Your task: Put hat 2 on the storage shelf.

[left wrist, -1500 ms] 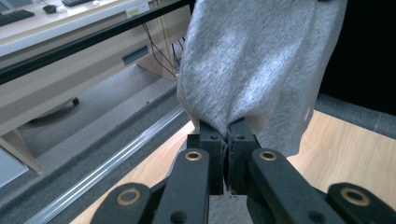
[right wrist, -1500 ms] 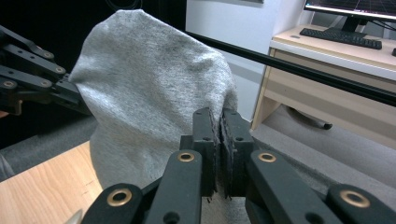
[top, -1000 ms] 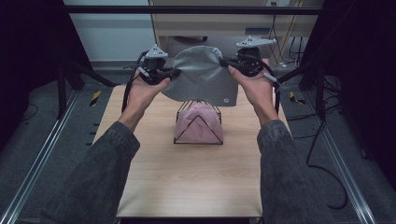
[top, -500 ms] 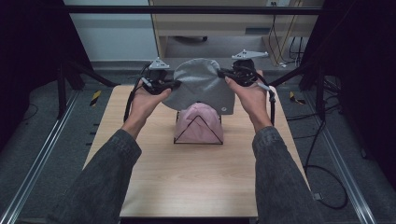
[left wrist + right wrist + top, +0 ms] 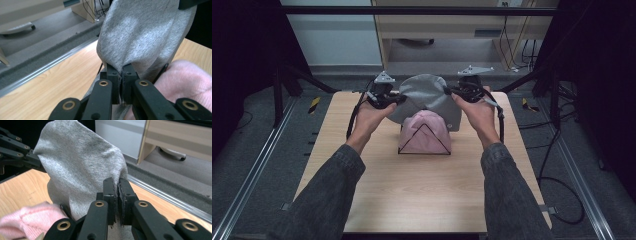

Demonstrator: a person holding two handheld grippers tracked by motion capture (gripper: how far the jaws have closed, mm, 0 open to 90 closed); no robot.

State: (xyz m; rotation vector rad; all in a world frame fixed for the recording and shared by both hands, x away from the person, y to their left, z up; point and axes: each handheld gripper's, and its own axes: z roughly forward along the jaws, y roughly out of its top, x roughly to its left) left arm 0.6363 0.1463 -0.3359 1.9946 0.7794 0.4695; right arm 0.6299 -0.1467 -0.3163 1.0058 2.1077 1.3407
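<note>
Both grippers pinch the grey hat by its rim: the left gripper [image 5: 401, 98] and the right gripper [image 5: 448, 91] hold opposite edges, stretching the grey hat [image 5: 427, 95] open above the wire rack [image 5: 424, 145] near the table's [image 5: 422, 200] far edge. A pink hat [image 5: 426, 129] already covers that rack. Draping looks underway; next, lower the opening squarely over the pink crown.

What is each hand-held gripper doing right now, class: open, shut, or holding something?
Left hand-held gripper: shut on the grey cloth.
Right hand-held gripper: shut on the grey cloth's other edge.
</note>
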